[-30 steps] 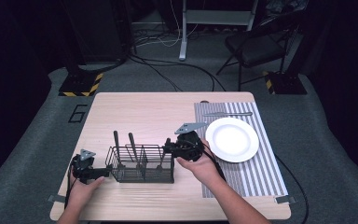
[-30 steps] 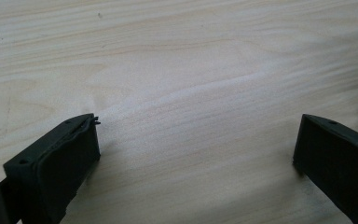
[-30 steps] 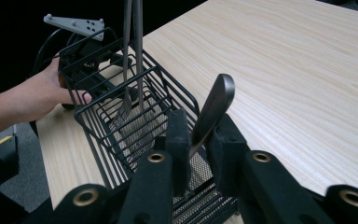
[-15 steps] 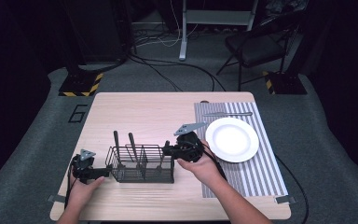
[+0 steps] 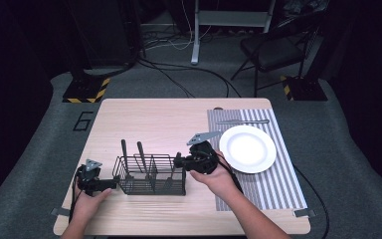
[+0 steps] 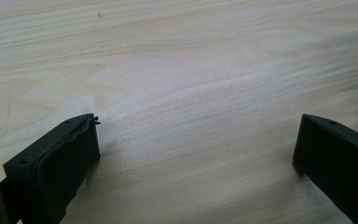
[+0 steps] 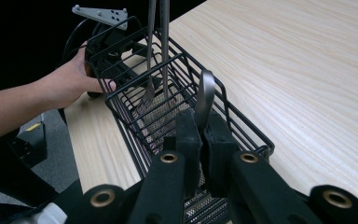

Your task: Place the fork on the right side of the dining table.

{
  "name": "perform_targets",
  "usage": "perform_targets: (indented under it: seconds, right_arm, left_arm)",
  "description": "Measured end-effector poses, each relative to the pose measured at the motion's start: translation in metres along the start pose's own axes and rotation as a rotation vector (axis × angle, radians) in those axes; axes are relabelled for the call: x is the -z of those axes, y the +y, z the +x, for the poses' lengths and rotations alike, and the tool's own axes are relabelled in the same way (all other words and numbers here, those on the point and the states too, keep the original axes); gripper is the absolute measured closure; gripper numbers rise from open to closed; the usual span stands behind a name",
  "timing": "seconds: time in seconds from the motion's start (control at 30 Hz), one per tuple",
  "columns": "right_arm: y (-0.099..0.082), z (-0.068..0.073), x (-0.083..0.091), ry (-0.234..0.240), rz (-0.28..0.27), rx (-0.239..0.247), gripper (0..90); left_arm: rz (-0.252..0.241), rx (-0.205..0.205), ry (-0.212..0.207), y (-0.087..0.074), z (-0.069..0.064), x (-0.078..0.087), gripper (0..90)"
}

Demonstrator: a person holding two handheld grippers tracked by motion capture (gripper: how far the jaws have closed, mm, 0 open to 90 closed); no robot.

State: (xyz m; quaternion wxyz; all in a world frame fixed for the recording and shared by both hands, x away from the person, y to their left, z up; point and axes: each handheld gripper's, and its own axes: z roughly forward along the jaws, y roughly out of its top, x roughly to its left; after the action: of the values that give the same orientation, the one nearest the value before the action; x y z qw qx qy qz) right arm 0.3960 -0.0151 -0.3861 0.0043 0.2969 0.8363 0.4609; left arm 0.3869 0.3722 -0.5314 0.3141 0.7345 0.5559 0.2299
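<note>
A black wire cutlery basket (image 5: pixel 151 175) (image 7: pixel 168 100) stands on the wooden table (image 5: pixel 154 119) near its front left. Two dark-handled utensils (image 5: pixel 124 149) stand upright in its left compartments, fork heads down (image 7: pixel 148 93). My right gripper (image 5: pixel 177 161) (image 7: pixel 204 140) reaches over the basket's right end and is shut on the silver handle of a utensil (image 7: pixel 206 91) standing in the nearest compartment. My left gripper (image 5: pixel 113 183) (image 6: pixel 196 149) rests low at the basket's left end, jaws wide open over bare wood with nothing between them.
A white plate (image 5: pixel 247 148) lies on a grey striped placemat (image 5: pixel 263 191) at the right, with a knife (image 5: pixel 242 121) along the mat's far edge. Beyond the table are floor cables and a chair (image 5: pixel 273 47).
</note>
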Motion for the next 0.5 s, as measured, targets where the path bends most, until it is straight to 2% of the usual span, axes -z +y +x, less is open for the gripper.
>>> perform_targets:
  seconds: [0.2, 0.5]
  right_arm:
    - [-0.0015, 0.0008, 0.0004, -0.002, -0.012, 0.014, 87.0]
    - [-0.0002, 0.0007, 0.0034, -0.009, -0.045, 0.003, 87.1]
  left_arm:
    - [0.0, 0.0, 0.0, 0.0, 0.0, 0.0, 0.0]
    - [0.0, 0.0, 0.0, 0.0, 0.0, 0.0, 0.0]
